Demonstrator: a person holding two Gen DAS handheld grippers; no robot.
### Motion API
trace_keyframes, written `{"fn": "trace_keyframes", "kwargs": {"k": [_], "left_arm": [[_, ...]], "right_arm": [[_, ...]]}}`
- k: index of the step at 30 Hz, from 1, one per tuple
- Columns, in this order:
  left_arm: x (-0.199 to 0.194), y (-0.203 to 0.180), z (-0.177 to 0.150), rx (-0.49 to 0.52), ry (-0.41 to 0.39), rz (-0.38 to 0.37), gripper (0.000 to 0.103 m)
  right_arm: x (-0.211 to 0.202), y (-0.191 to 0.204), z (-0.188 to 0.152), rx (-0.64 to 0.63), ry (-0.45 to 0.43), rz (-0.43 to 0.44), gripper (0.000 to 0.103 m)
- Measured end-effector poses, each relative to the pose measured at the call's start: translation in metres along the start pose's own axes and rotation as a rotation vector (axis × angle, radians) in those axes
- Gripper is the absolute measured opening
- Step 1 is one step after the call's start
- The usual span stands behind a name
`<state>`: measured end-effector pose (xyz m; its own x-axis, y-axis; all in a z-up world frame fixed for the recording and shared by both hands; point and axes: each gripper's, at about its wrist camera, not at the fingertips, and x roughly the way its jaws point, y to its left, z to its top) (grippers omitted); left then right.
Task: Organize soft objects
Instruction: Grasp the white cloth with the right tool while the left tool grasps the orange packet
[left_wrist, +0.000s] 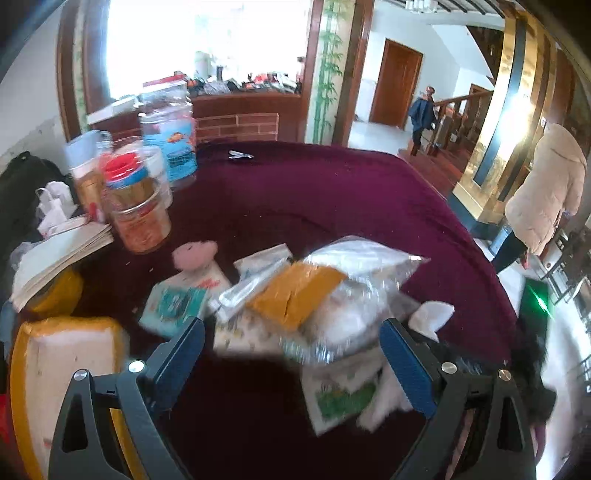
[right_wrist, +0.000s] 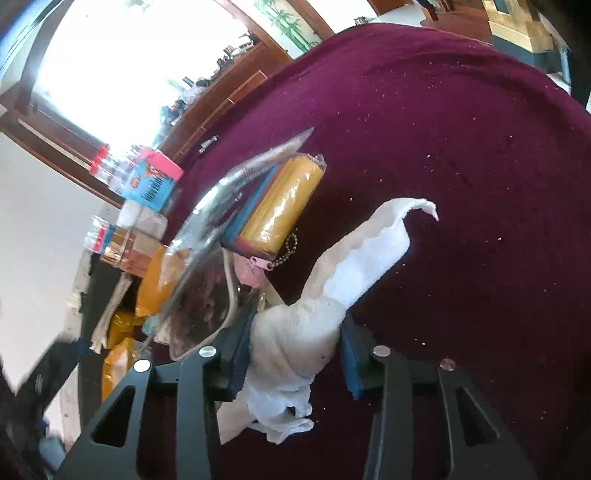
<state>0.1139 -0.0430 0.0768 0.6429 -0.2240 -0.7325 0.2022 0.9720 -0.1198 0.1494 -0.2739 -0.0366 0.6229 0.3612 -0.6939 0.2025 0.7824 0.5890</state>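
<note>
A heap of soft packets lies on the maroon tablecloth (left_wrist: 332, 192): a yellow packet (left_wrist: 295, 291), a clear plastic bag (left_wrist: 362, 258), a teal tissue pack (left_wrist: 177, 302), a green-printed pack (left_wrist: 343, 398) and a pink plush (left_wrist: 194, 253). My left gripper (left_wrist: 291, 328) hovers over the heap's near side, open and holding nothing. In the right wrist view a white cloth (right_wrist: 369, 251) is bunched between the blue pads of my right gripper (right_wrist: 295, 321), which is shut on it, and its free end trails across the table. A yellow roll in clear wrap (right_wrist: 280, 210) lies just beyond.
Plastic jars (left_wrist: 140, 218) and a blue-labelled container (left_wrist: 173, 140) stand at the table's back left beside a paper stack (left_wrist: 59, 258). A yellow-edged pad (left_wrist: 62, 362) sits at the near left. A person in a pale coat (left_wrist: 546, 192) stands past the right edge.
</note>
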Motion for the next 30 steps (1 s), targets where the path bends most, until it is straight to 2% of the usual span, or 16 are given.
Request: {"fn": "trace_keyframes", "kwargs": {"k": [3,5,8,10,11,12,14,16,17,19,22,26,28,30], "left_arm": [[0.021,-0.002,0.020,0.030,0.029,-0.023,0.097],[0.045,0.001,0.032,0.034,0.093,-0.073,0.097],[0.083,0.004,0.043,0.070,0.168,-0.049,0.096],[0.101,0.008,0.045,0.055,0.221,-0.067,0.089],[0.109,0.010,0.045,0.038,0.248,-0.099,0.082],[0.118,0.012,0.044,0.020,0.281,-0.145,0.081],[0.121,0.010,0.042,0.033,0.281,-0.131,0.081],[0.119,0.008,0.038,0.047,0.277,-0.122,0.072],[0.114,0.007,0.037,0.036,0.275,-0.137,0.063],[0.103,0.002,0.034,0.051,0.286,-0.179,0.063],[0.099,0.001,0.028,0.053,0.304,-0.200,0.063],[0.115,0.001,0.027,0.081,0.318,-0.137,0.072],[0.119,0.006,0.026,0.050,0.317,-0.145,0.071],[0.114,0.010,0.026,0.025,0.308,-0.164,0.055]], "right_arm": [[-0.015,0.007,0.000,-0.059,-0.072,-0.034,0.040],[-0.018,0.010,0.000,-0.082,-0.092,-0.051,0.040],[-0.016,0.008,0.001,-0.074,-0.079,-0.029,0.040],[-0.015,0.006,0.001,-0.072,-0.072,-0.032,0.040],[-0.015,0.005,0.001,-0.069,-0.070,-0.029,0.040],[-0.011,0.008,0.002,-0.068,-0.070,-0.030,0.040],[-0.010,0.009,0.002,-0.067,-0.071,-0.033,0.040],[-0.009,0.010,0.003,-0.062,-0.066,-0.029,0.040],[-0.009,0.010,0.003,-0.064,-0.068,-0.028,0.040],[-0.011,0.011,0.003,-0.069,-0.077,-0.034,0.040],[-0.012,0.010,0.002,-0.069,-0.080,-0.029,0.040],[-0.008,0.010,0.002,-0.070,-0.066,-0.037,0.040],[-0.006,0.008,0.002,-0.068,-0.057,-0.037,0.040],[-0.005,0.008,0.002,-0.068,-0.056,-0.039,0.040]]}}
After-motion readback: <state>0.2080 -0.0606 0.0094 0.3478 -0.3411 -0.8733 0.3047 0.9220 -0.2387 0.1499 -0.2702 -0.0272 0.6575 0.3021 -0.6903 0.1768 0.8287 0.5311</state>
